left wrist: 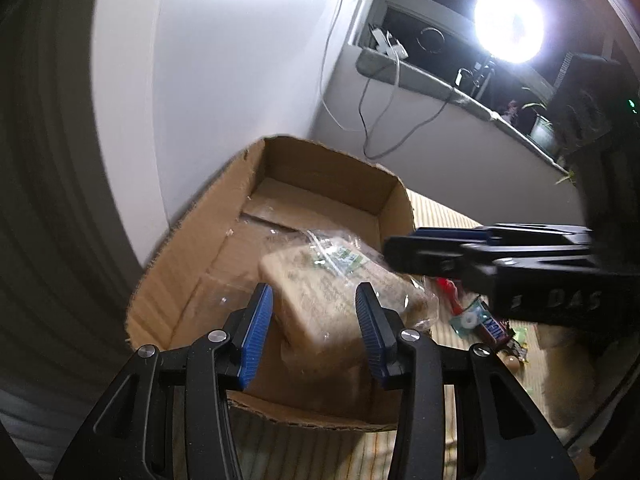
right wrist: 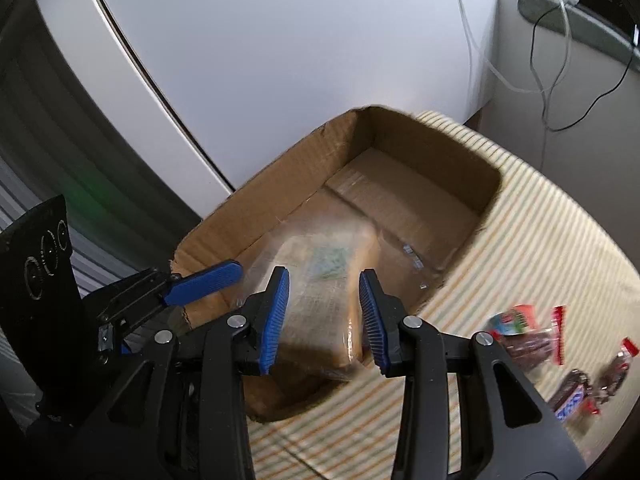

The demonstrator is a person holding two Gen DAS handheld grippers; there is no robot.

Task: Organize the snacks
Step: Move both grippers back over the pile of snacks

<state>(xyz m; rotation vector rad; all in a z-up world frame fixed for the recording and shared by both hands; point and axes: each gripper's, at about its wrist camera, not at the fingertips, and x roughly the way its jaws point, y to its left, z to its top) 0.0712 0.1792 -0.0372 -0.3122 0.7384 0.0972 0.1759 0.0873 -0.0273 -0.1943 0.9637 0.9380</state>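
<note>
A bag of sliced bread point(left wrist: 328, 292) in clear plastic lies in the near end of an open cardboard box point(left wrist: 188, 240); it also shows in the right wrist view point(right wrist: 320, 296), inside the box point(right wrist: 400, 160). My left gripper point(left wrist: 314, 328) is open, its blue pads either side of the loaf and above it. My right gripper point(right wrist: 324, 312) is open over the loaf too. The right gripper also shows from the side in the left wrist view point(left wrist: 460, 256), and a left gripper finger point(right wrist: 200, 284) shows in the right wrist view.
The box stands on a striped cloth point(right wrist: 540, 260) against a white wall point(right wrist: 280, 60). Small wrapped candies and chocolate bars point(right wrist: 560, 360) lie on the cloth to the right of the box; they also show in the left wrist view point(left wrist: 480, 320). Cables hang from a windowsill point(left wrist: 420, 76) with a bright lamp.
</note>
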